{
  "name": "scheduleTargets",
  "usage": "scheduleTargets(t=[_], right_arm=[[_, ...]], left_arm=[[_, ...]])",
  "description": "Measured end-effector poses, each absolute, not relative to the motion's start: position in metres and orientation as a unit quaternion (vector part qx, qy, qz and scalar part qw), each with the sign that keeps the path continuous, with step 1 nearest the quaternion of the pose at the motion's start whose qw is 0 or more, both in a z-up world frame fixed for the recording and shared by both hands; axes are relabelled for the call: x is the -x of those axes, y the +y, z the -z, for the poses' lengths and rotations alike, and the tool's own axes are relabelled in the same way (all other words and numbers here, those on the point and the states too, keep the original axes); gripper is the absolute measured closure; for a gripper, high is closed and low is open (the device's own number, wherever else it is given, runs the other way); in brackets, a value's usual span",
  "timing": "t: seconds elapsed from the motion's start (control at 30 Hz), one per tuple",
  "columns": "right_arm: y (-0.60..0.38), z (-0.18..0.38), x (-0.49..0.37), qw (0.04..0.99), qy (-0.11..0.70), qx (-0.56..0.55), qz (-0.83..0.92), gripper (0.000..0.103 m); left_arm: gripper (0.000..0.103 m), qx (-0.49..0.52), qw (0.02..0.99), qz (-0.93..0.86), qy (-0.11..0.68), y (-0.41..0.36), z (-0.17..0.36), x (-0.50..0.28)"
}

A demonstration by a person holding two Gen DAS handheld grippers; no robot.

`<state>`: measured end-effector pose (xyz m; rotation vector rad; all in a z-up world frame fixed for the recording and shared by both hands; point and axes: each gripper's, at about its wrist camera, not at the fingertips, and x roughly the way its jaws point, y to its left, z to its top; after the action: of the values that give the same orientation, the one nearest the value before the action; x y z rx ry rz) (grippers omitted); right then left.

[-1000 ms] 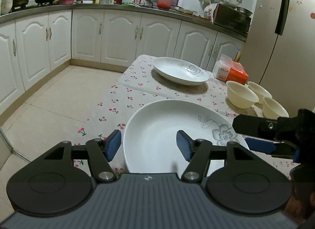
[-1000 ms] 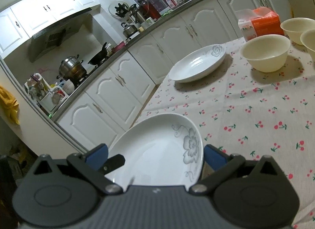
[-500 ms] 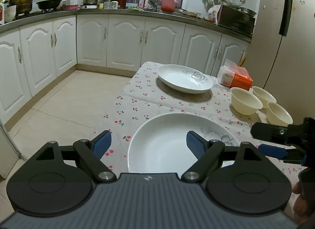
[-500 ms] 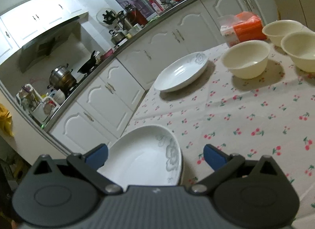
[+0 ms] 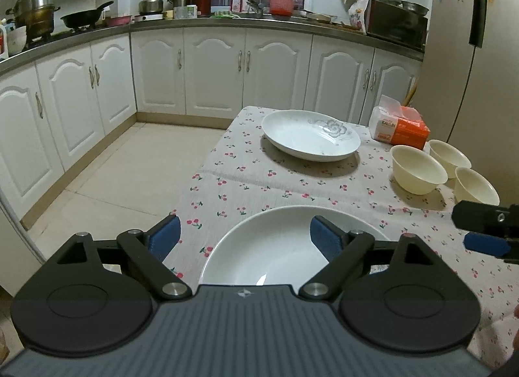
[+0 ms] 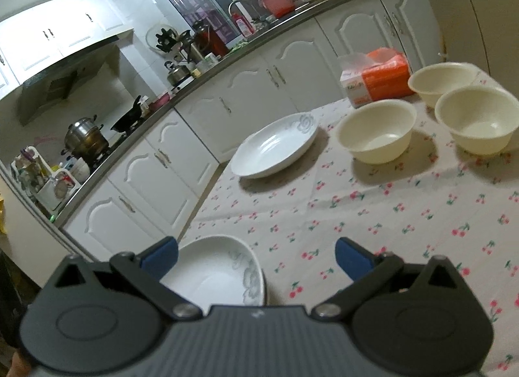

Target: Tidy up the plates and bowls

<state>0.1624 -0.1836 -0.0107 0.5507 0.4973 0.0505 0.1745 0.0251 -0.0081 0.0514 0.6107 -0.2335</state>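
A white plate with a grey flower [image 5: 269,247] lies on the cherry-print tablecloth at the near edge, just below my left gripper [image 5: 245,234], which is open wide with nothing held. A second matching plate [image 5: 308,137] rests at the far end of the table. Three cream bowls [image 5: 416,169] [image 5: 449,154] [image 5: 475,184] stand apart at the right. In the right wrist view, my right gripper [image 6: 256,255] is open above the near plate [image 6: 214,270] and the cloth, with the far plate [image 6: 275,146] and the bowls [image 6: 376,132] [image 6: 476,117] [image 6: 441,80] beyond.
An orange and white tissue pack [image 5: 402,127] sits at the far right of the table [image 5: 246,176], behind the bowls. The table's left edge drops to a tiled floor [image 5: 123,176]. White cabinets [image 5: 214,75] and a cluttered counter line the back. A fridge [image 5: 470,85] stands at the right.
My left gripper's jaws have spread wider. Both grippers have drawn back and risen from the near plate, which stays on the cloth. More of the table and the bowls shows now.
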Motion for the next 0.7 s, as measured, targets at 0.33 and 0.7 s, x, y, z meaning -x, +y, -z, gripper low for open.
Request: scheduleTargets(t=[0.33,0.7], right_arm=[[-0.197,-0.006,-0.174,0.943,0.238,-0.232,-0.004,0.001],[-0.213,-0.018,-0.202,0.947,0.238,-0.217,0.003,0.001]], left_arm=[[0.0,-0.04,0.944,0.118,0.304,0.008,0.006,-0.192],[0.0,-0.052,0.942,0.128,0.306,-0.011,0.003,-0.219]])
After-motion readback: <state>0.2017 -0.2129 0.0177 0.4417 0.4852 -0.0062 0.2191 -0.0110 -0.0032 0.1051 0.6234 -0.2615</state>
